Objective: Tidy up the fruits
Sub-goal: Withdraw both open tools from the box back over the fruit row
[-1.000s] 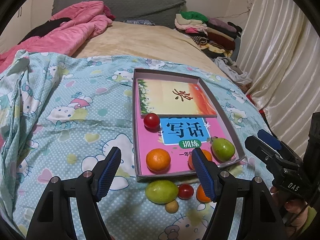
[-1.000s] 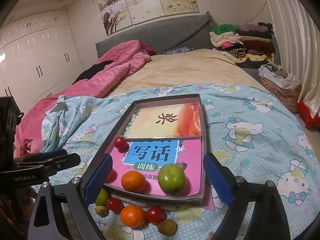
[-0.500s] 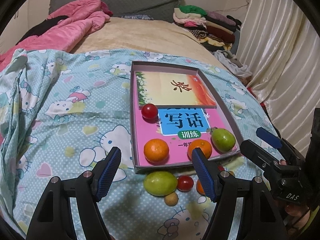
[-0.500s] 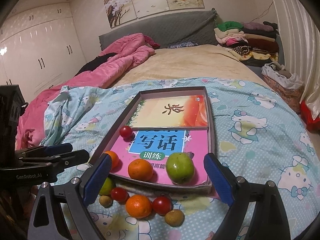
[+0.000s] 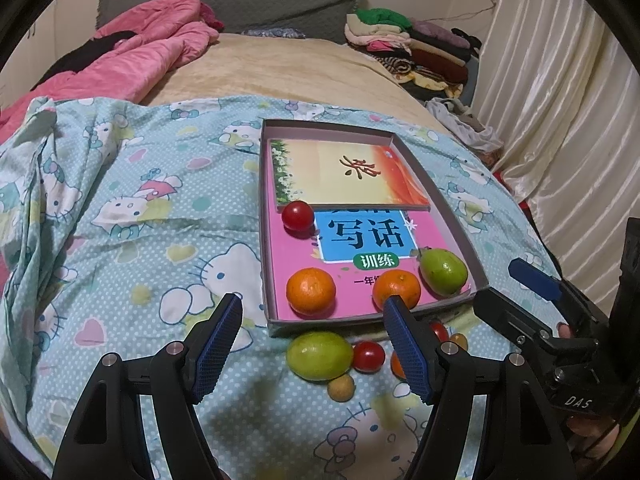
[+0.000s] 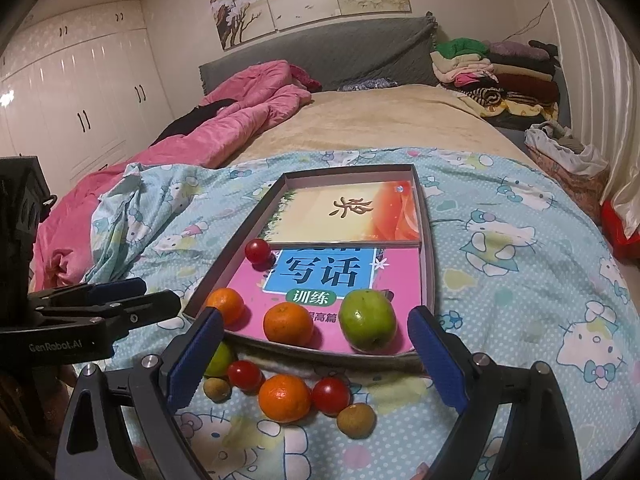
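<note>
Both tools, left (image 5: 312,312) and right (image 6: 316,332), released, grasping nothing. Fruits split: four inside tray (image 6: 434,280) on cartoon-print bedspread (image 6: 520,280), others loose at its 6 o'clock edge. Pink quilt (image 6: 240,120) at 10 o'clock.

You face a bed (image 6: 360,128) with a grey headboard (image 6: 320,64) at twelve o'clock, a pink quilt (image 6: 240,112) at ten, white wardrobes (image 6: 80,92) at nine, folded clothes (image 6: 500,76) at one, and cream curtains (image 5: 560,140) at three.
</note>
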Motion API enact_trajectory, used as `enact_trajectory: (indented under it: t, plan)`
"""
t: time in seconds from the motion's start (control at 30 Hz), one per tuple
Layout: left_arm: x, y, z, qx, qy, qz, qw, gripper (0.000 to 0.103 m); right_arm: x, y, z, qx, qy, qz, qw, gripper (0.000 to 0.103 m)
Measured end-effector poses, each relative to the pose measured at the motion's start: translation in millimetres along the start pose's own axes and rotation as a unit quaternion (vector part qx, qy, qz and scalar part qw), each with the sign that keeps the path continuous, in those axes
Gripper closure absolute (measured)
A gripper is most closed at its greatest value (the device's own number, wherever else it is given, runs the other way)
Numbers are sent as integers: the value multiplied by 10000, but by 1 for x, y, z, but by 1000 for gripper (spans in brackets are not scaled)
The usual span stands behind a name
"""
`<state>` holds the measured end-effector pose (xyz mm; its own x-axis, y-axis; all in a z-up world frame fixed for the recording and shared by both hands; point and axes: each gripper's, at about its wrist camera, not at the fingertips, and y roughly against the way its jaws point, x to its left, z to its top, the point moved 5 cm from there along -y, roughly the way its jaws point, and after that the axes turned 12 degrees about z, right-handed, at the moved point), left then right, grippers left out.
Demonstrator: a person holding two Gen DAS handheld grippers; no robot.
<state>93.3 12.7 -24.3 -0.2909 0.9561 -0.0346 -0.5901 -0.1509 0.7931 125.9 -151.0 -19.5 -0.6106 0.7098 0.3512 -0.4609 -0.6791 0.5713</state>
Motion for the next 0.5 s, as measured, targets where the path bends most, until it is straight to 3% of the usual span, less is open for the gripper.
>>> enact_trajectory:
  t: [0.5]
  plan:
    - [2, 3, -6, 27, -22, -2, 10000, 28, 5, 1, -10, 117, -43, 41, 9999, 10]
